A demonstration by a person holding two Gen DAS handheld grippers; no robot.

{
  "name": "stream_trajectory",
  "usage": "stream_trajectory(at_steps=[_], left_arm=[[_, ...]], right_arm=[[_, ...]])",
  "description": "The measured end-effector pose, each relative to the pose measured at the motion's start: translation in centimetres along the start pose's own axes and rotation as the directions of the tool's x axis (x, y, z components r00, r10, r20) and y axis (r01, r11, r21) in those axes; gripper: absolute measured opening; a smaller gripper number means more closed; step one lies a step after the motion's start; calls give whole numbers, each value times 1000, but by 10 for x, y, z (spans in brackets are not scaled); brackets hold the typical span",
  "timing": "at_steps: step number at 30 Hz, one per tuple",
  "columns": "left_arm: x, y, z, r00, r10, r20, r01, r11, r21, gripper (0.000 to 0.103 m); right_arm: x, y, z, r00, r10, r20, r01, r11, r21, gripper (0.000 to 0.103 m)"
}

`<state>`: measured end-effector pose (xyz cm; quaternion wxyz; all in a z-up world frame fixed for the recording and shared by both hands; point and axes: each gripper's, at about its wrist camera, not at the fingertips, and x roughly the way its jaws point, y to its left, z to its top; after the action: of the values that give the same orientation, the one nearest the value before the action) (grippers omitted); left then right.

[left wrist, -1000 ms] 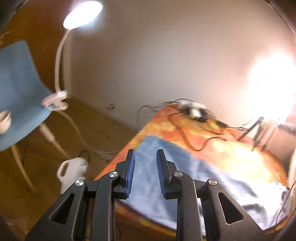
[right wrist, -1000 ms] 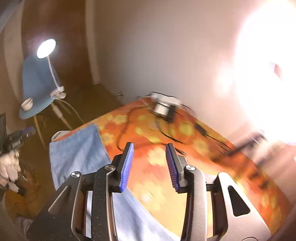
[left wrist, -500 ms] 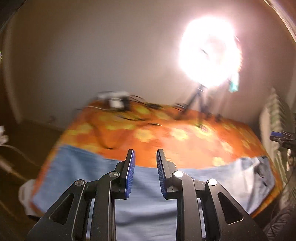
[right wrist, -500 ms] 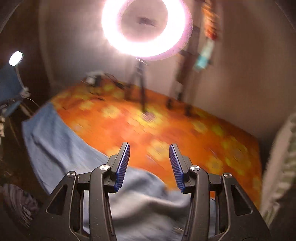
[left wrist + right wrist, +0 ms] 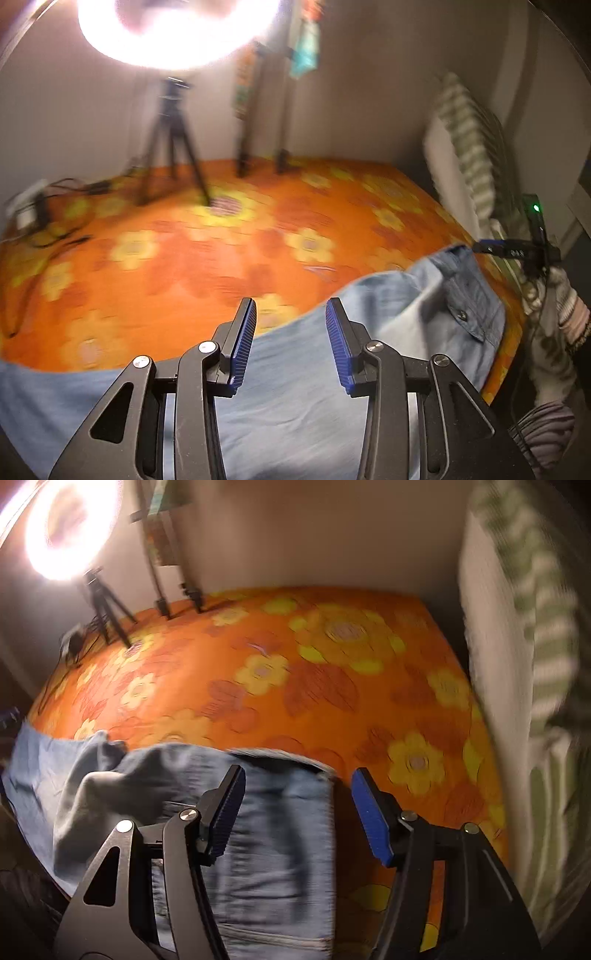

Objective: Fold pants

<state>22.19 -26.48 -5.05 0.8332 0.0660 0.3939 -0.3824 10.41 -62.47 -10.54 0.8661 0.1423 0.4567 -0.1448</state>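
Note:
Light blue denim pants (image 5: 295,406) lie stretched along the near edge of an orange flowered bed cover (image 5: 184,251). Their buttoned waist end (image 5: 469,295) is at the right. My left gripper (image 5: 290,317) hovers above the middle of the pants, jaws opening, nothing between them. In the right wrist view the waist end of the pants (image 5: 273,830) lies rumpled under my right gripper (image 5: 297,782). Its jaws are opening wide above the cloth's right edge and are not pressing on it. The right gripper (image 5: 495,246) also shows in the left wrist view, past the waist end.
A bright ring light (image 5: 173,33) on a tripod (image 5: 171,140) stands at the back of the bed, with other stands (image 5: 258,110) beside it. Cables and a power strip (image 5: 29,210) lie at the back left. A green-striped pillow (image 5: 524,627) rises along the right side.
Both views have swung from the bed's left end, with the blue chair and lamp, to its right end. Both grippers' jaws stand wider apart, and both are lower over the pants.

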Motion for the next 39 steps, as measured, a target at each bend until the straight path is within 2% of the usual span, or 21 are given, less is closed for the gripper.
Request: stream_trajectory(at_steps=[4,8,14,19,22,24,25,27,28,29,31,32,35,39], left_arm=[[40,-21,8,995,-65,-70,66,998,14,41],[69,-33,16,984,-130,-120,132,991,12,42],[105,-49,25,960,-223,-167,227,974,7,48],[123,-64,25,941,-255,-223,272,961,51,48],[127,-64,24,934,-266,-237,285,958,46,48],[129,-62,24,934,-268,-236,285,958,40,48],[130,-62,24,934,-268,-234,285,958,39,48],[131,-62,24,935,-272,-228,288,957,41,43],[131,-63,24,934,-276,-226,293,955,43,28],[131,-64,23,934,-278,-225,295,954,46,11],[128,-67,22,941,-265,-211,284,957,64,7],[125,-69,21,948,-250,-198,270,959,80,4],[114,-72,18,968,-201,-152,218,970,106,3],[98,-71,17,992,-102,-75,112,984,137,3]], right_arm=[[20,-21,-2,997,80,3,-80,995,65,70],[38,-30,3,984,177,10,-177,978,110,73],[55,-27,4,958,288,-5,-287,953,93,76],[70,-22,3,947,318,-48,-314,946,77,76],[73,-22,3,939,340,-45,-336,939,76,80],[73,-22,1,923,381,-49,-376,923,85,80],[73,-21,0,923,381,-44,-377,923,79,80],[73,-17,-2,916,397,-57,-393,917,64,67],[73,-13,-4,912,405,-68,-401,914,61,55],[72,-10,-6,916,396,-70,-393,918,50,47],[65,3,-11,940,334,-66,-334,943,14,31],[57,7,-14,952,302,-48,-302,953,4,18],[21,14,-22,965,257,47,-257,966,2,15],[-46,22,-40,968,165,189,-163,986,-25,13]])
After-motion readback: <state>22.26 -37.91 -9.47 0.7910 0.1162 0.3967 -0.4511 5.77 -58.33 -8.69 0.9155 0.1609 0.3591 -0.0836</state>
